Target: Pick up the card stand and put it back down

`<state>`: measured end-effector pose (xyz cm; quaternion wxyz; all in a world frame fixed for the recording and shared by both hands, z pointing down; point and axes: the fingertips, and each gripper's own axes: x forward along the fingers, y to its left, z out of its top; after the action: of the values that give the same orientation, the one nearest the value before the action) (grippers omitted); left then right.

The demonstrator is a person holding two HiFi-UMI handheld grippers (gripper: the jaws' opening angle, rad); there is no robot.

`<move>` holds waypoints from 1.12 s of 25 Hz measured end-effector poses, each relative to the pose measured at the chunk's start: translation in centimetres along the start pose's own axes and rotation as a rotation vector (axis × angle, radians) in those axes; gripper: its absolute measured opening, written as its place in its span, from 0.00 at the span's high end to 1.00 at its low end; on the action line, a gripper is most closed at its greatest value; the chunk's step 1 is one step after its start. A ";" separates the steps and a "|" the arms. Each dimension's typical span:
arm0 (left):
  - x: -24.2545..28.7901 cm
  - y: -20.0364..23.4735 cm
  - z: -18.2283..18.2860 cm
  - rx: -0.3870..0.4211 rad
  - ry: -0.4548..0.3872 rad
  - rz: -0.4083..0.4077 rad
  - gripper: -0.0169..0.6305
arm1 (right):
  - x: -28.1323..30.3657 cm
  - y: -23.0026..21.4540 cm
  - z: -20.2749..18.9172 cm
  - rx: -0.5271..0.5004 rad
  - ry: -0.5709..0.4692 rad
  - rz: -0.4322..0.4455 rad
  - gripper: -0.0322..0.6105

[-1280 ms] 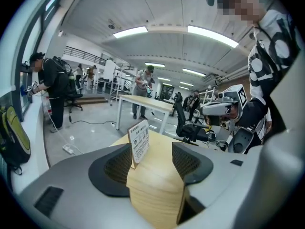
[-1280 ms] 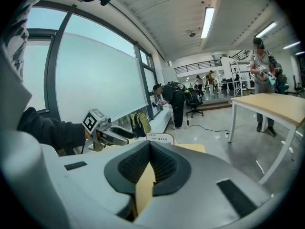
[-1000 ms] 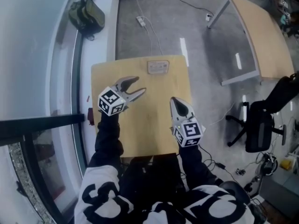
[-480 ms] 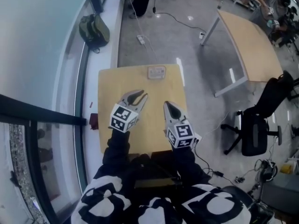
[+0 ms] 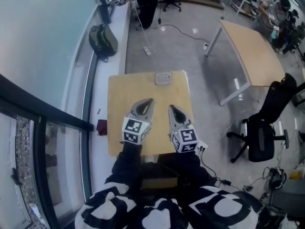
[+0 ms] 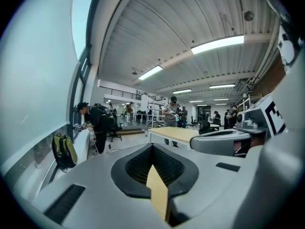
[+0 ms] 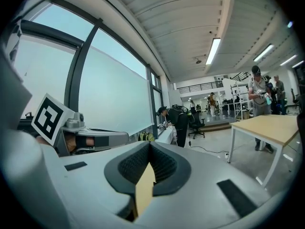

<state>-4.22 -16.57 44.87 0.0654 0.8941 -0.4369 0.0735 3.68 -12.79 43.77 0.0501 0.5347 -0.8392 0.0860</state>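
Observation:
The card stand (image 5: 163,78), small, pale and flat-looking, sits at the far edge of the small wooden table (image 5: 119,104). Both grippers hover side by side over the table's near half, well short of the stand. My left gripper (image 5: 148,101) is shut; its jaws have just been closing with nothing between them. My right gripper (image 5: 170,108) is shut and empty too. In the left gripper view the jaws (image 6: 152,146) meet and point out level across the room. The right gripper view shows the same closed jaws (image 7: 149,143), with the left gripper (image 7: 86,137) beside them.
A green backpack (image 5: 105,41) lies on the window ledge at the left. A larger wooden table (image 5: 252,51) and a black office chair (image 5: 267,128) stand to the right. A power strip with its cable (image 5: 147,51) lies on the floor beyond the small table. People stand far off.
The left gripper's jaws went from wide open to shut. Both grippers rose and drew closer together over the table's near half.

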 end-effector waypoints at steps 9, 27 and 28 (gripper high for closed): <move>-3.8 -0.1 2.4 0.030 -0.110 0.124 0.96 | -0.9 2.7 2.1 -0.042 -0.039 0.022 0.92; -4.8 -0.7 3.5 0.056 -0.188 0.149 0.96 | -2.2 3.6 2.4 -0.068 -0.057 -0.004 0.92; -4.9 -0.6 3.5 0.056 -0.193 0.155 0.96 | -2.2 3.6 2.4 -0.068 -0.056 -0.005 0.92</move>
<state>-6.49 -13.05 40.50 -0.0081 0.8619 -0.5069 0.0041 1.40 -9.84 40.69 0.0447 0.5369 -0.8414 0.0424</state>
